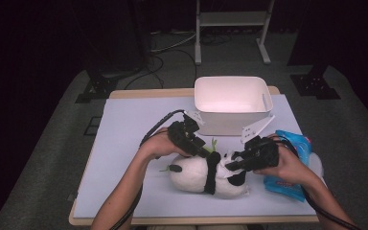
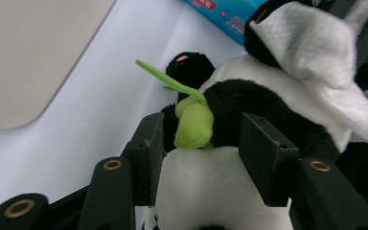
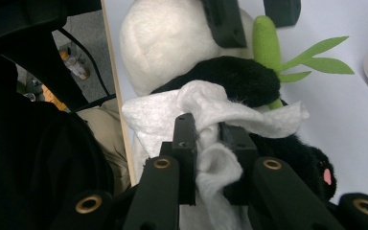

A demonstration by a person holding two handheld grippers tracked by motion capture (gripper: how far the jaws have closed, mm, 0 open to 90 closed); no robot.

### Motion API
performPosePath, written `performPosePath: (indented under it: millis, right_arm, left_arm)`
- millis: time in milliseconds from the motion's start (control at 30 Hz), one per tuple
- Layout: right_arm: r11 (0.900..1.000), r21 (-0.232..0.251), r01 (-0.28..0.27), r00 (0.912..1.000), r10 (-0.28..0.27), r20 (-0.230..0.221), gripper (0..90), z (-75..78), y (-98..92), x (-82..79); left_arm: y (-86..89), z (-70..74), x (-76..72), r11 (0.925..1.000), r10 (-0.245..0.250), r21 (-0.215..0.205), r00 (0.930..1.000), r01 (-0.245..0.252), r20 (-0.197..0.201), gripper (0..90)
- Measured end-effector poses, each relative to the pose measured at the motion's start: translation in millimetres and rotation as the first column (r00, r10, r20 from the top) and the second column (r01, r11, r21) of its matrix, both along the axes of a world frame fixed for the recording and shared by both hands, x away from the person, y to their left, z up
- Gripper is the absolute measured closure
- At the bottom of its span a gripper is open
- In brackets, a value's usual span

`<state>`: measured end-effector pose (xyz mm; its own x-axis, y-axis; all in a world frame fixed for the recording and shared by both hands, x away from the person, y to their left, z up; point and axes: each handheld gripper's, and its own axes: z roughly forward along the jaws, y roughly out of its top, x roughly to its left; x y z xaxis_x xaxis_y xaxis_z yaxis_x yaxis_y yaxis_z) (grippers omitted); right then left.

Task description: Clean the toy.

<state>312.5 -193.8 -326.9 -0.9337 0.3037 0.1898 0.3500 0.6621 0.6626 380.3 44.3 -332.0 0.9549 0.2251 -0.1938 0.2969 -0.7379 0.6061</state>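
**Two grippers working on the plush panda**

Both grippers are meeting over the plush panda, which is lying on its side on the pale blue mat, near the front edge of the table. I am holding the left gripper against the panda's upper side; in the left gripper view its two pads are sitting on either flank of the white body, with the green bamboo sprig between them, so I am reading it as clamped on the toy. I am keeping the right gripper clenched on a white wipe; in the right gripper view the cloth is bunching between the jaws and draping over the panda's black arm. A blue wipe packet is lying just beside my right hand, toward the mat's right edge. A white bin is standing behind the panda, apart from it, at the far side of the mat.
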Motion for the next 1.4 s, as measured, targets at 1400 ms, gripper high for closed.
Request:
performPosePath:
  millis: [1400]
  right_arm:
    - [0.995, -0.072, 0.070, 0.9970, -0.067, 0.040, 77.9, 15.7, -3.0, 16.4]
  left_arm:
    - [-15.9, 4.4, -17.3, 0.9881, -0.083, -0.125, 0.9950, 0.090, 0.055, 76.2]
